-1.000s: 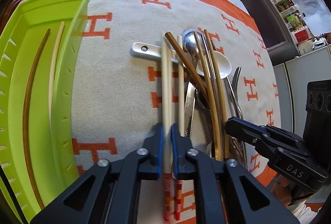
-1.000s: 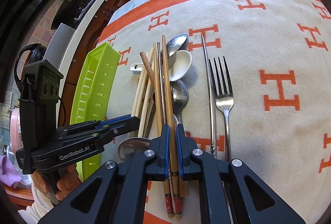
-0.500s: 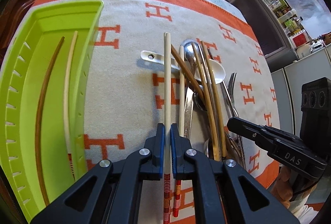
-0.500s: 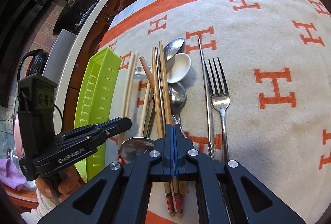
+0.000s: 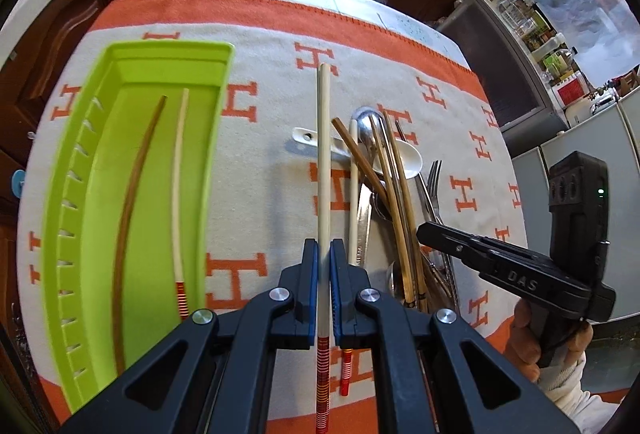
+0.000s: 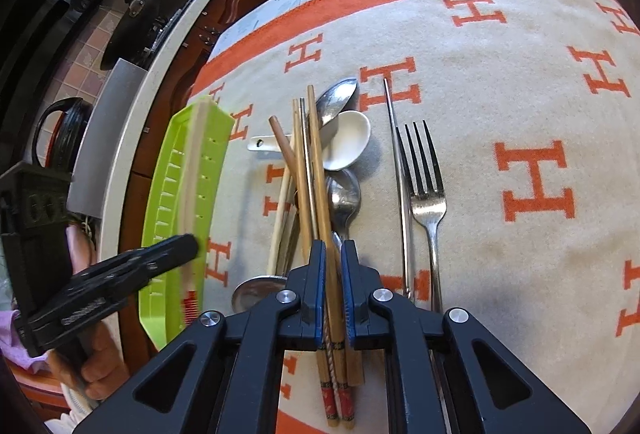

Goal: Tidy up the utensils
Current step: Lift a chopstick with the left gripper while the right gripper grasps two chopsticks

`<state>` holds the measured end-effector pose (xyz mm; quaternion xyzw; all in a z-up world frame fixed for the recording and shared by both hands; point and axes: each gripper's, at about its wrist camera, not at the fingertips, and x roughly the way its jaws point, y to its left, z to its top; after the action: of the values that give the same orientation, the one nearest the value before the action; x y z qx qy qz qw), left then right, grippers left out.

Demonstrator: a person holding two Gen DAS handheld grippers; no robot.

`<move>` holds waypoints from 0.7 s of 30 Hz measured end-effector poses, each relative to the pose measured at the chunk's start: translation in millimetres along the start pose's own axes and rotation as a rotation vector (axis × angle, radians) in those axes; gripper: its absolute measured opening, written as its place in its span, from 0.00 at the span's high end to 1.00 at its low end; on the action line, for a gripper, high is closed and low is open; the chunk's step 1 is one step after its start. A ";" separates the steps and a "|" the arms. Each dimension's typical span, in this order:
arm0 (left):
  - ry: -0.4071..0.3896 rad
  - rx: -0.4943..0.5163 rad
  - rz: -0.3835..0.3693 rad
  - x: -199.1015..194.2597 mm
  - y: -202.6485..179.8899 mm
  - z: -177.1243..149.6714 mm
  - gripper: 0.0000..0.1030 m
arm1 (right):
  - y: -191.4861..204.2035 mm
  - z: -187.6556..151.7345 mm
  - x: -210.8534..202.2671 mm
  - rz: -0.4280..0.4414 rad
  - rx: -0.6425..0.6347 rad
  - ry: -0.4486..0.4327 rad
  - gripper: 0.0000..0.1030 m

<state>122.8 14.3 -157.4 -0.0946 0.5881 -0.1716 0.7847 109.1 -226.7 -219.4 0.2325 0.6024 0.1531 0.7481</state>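
My left gripper is shut on a cream chopstick with a red striped end, held clear above the cloth. In the right wrist view this left gripper and the blurred chopstick hang over the green tray. The green tray holds a brown chopstick and a cream chopstick. My right gripper sits low over the utensil pile. Its jaws are opening, a narrow gap apart, with a bamboo chopstick lying between them.
The pile on the orange-lettered cloth holds more chopsticks, a white ceramic spoon, metal spoons and a ladle bowl. A fork and a thin metal rod lie to its right. Cabinets ring the table.
The left gripper has risen with the cream chopstick and shifted toward the tray. The right jaws were pressed together half a second ago and now stand slightly apart; that hand stayed put.
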 end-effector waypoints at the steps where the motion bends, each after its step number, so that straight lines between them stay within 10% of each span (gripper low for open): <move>1: -0.007 -0.004 0.006 -4.6 2.8 0.2 0.97 | 0.5 0.9 2.2 -0.004 -0.001 0.002 0.89; 15: -0.075 -0.080 0.060 -50.0 48.3 -4.8 0.97 | 27.5 9.8 22.5 -0.064 -0.079 -0.002 0.72; 21: -0.067 -0.107 0.058 -46.4 58.2 -10.3 0.97 | 33.0 10.0 24.2 -0.088 -0.096 -0.024 0.93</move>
<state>110.6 86.3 -139.5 -0.1248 0.5721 -0.1138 0.8026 126.0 -188.1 -220.2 0.1717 0.5952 0.1461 0.7713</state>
